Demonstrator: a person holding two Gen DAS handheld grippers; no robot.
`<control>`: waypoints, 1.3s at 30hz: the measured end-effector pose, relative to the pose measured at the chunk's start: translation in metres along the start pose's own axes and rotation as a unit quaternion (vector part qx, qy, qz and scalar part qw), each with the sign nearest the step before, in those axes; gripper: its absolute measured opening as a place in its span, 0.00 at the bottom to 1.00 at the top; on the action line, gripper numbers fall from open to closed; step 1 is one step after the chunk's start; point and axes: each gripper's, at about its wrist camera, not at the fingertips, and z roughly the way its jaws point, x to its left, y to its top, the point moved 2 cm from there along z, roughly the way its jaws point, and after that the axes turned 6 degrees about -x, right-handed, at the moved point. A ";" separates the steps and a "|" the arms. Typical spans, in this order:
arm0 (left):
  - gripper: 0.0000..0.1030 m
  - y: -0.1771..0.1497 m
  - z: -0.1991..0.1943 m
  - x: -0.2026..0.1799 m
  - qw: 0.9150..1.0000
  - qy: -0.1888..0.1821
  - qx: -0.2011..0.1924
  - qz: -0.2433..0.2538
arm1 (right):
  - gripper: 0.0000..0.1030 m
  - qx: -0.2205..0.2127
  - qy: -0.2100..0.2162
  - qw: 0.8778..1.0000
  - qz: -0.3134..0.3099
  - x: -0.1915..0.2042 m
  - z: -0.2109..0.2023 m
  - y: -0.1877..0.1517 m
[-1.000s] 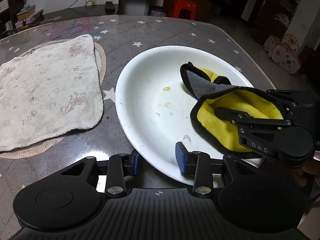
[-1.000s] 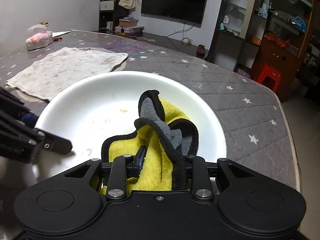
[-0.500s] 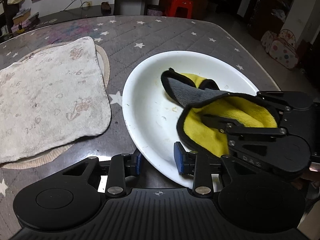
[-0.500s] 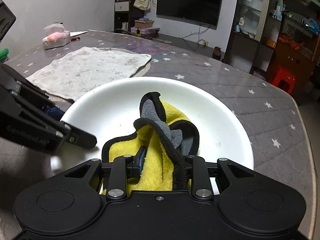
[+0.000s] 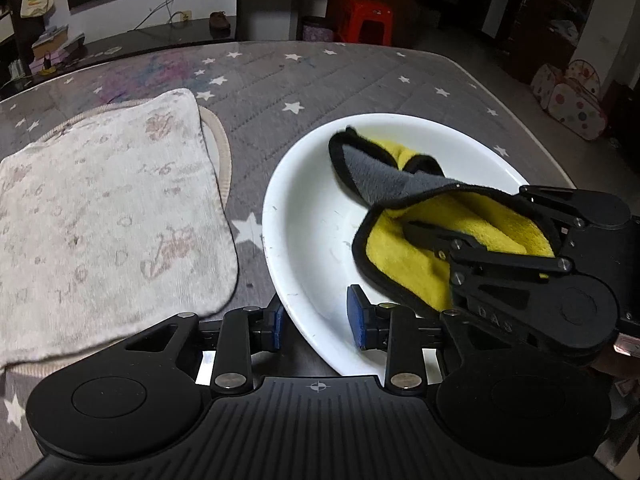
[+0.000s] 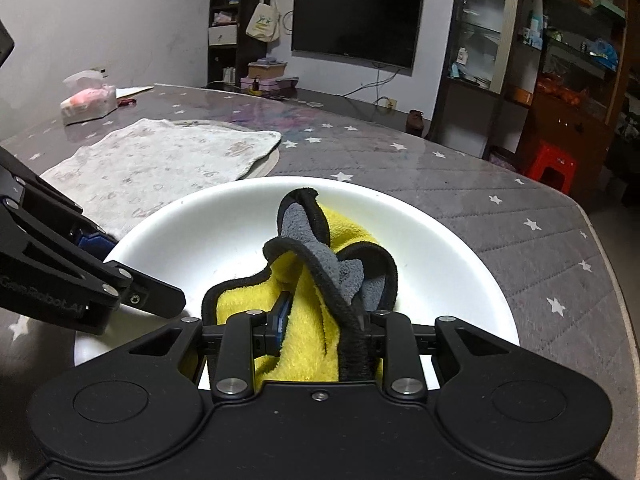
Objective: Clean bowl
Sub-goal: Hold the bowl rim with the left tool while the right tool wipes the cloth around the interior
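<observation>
A wide white bowl (image 5: 304, 216) sits on the grey star-patterned table; it also shows in the right wrist view (image 6: 224, 232). My left gripper (image 5: 318, 316) straddles the bowl's near rim, one blue pad outside and one inside, closed on the rim. My right gripper (image 6: 320, 328) is shut on a yellow and grey cloth (image 6: 316, 280) and holds it inside the bowl. The cloth (image 5: 404, 208) lies over the bowl's right half in the left wrist view, with the right gripper's body (image 5: 552, 268) over it.
A beige patterned towel (image 5: 104, 208) on a round mat lies left of the bowl. A tissue pack (image 6: 88, 98) sits at the far left of the table. The table edge runs close on the right (image 6: 612, 272). A red stool (image 6: 554, 166) stands beyond.
The right gripper has dragged the cloth across the bowl's inside. The small food specks seen on the bowl's floor a second ago no longer show. The left gripper keeps its hold on the rim.
</observation>
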 end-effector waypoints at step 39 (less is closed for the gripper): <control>0.39 0.040 0.039 0.018 0.999 0.036 -0.012 -0.010 | 0.28 0.054 0.000 0.998 -0.028 -0.007 0.032 0.027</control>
